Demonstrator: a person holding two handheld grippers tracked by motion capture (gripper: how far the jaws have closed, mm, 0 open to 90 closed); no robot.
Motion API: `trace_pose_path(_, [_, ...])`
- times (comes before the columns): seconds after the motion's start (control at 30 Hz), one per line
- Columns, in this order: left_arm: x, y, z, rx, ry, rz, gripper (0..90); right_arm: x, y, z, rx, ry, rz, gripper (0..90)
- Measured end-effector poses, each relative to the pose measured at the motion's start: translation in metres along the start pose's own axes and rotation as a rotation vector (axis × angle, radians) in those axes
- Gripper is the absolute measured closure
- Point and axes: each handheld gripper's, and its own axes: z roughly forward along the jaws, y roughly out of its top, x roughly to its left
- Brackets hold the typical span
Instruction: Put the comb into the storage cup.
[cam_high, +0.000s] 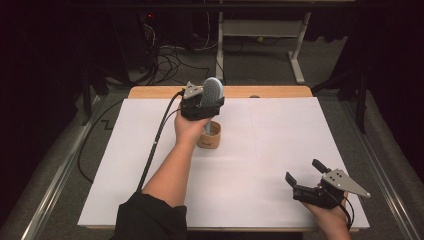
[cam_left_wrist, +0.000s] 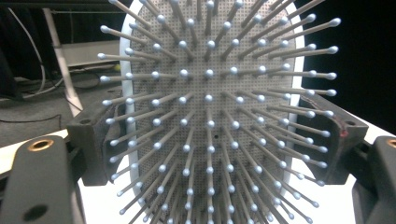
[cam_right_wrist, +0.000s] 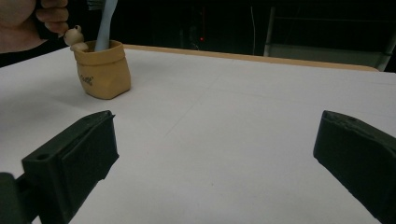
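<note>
A pale blue hairbrush (cam_high: 212, 90) with white-tipped bristles stands upright, its handle (cam_right_wrist: 105, 23) down in a small tan cup (cam_high: 210, 137) at the back middle of the white table. My left gripper (cam_high: 209, 102) is shut on the brush head, one jaw on each edge; the bristle face (cam_left_wrist: 210, 116) points at its camera. The cup (cam_right_wrist: 100, 70) carries a little cream figure (cam_right_wrist: 74, 35) on its rim. Near the front right corner, my right gripper (cam_high: 303, 171) rests open with nothing between its jaws (cam_right_wrist: 215, 154).
The white table top (cam_high: 275, 130) has a wooden strip (cam_high: 270, 91) along its far edge. Beyond it are cables on the floor (cam_high: 170, 60) and a white desk frame (cam_high: 260, 30). The left gripper's cable (cam_high: 157, 137) trails back over the table's left half.
</note>
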Motion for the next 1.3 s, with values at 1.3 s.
trace_pose_path(1.3, [0.0084,-0.0007,0.0039,-0.008,-0.046,0.007,20.1,0.0006,-0.0003,0.0008,0.009,0.003,-0.001,0.7])
